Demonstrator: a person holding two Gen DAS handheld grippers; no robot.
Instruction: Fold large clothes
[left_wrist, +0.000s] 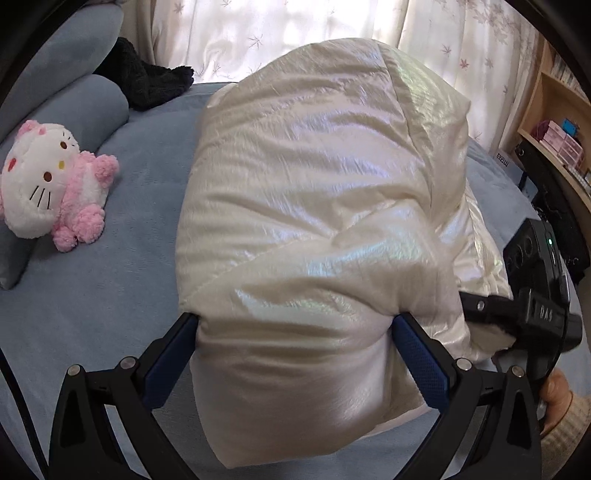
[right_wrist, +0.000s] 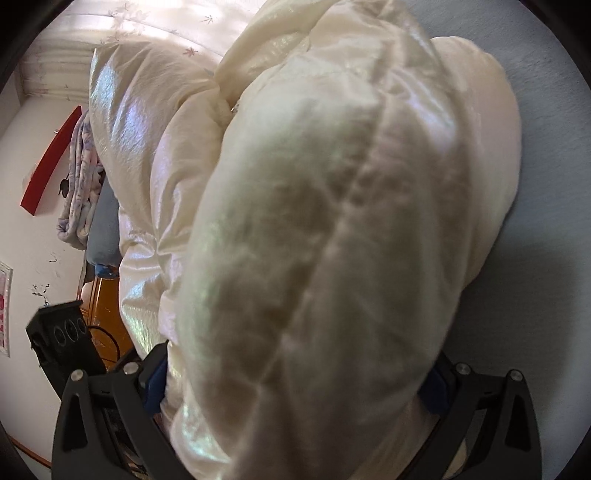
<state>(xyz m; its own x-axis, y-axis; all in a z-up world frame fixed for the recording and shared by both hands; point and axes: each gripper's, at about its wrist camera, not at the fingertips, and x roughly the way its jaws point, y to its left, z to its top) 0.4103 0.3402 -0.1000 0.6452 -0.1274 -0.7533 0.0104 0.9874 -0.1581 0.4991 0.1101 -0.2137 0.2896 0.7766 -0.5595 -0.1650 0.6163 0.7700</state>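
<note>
Left wrist view: the left gripper (left_wrist: 295, 325) has its blue pads pressed into a thick roll of the cream puffer jacket (left_wrist: 317, 206), which lies across the middle of the blue bed (left_wrist: 122, 258). A pink-and-white plush toy (left_wrist: 51, 188) sits near the bed's left edge. The right gripper (left_wrist: 532, 295) shows at the jacket's right side.

Right wrist view: jaws spread wide, jacket bulk bulging between them; whether the pads actually press it, I cannot tell.
</note>
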